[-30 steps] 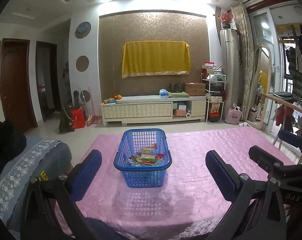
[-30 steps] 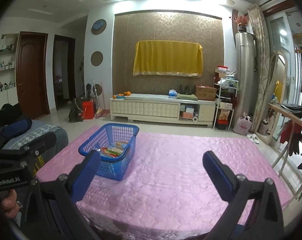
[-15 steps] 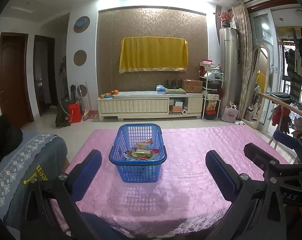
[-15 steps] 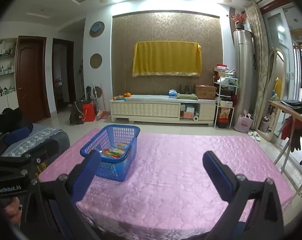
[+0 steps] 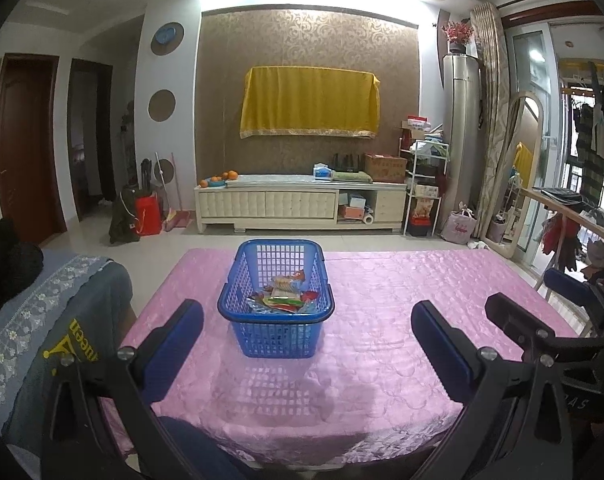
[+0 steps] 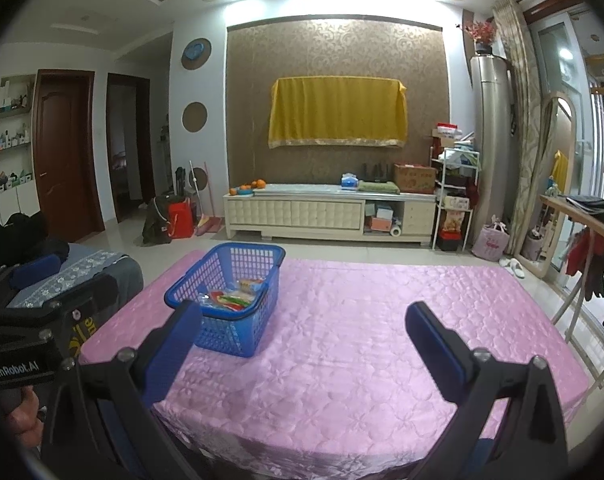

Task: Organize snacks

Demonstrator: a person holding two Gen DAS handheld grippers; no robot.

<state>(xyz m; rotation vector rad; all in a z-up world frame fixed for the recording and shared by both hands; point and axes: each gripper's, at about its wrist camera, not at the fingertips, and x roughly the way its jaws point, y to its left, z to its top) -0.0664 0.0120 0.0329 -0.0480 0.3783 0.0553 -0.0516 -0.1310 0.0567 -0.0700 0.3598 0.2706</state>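
Observation:
A blue plastic basket [image 5: 276, 334] stands on the pink quilted table cover [image 5: 381, 352], with several snack packets [image 5: 284, 298] lying inside it. My left gripper [image 5: 307, 320] is open and empty, held back near the table's front edge with the basket framed between its fingers. From the right wrist view the basket [image 6: 232, 336] sits left of centre, snack packets [image 6: 234, 298] showing over its rim. My right gripper [image 6: 303, 324] is open and empty above the cover [image 6: 361, 360]; the other gripper's body [image 6: 26, 344] shows at the left edge.
A grey-blue cloth-covered seat [image 5: 42, 320] stands left of the table. Beyond the table is tiled floor, a white low cabinet [image 5: 298, 206] against the back wall, a shelf rack [image 5: 423, 188] and a clothes rail [image 5: 573, 216] on the right.
Both grippers have drawn back and risen a little; the basket looks slightly farther and more centred in the left wrist view. The basket and its packets have not moved.

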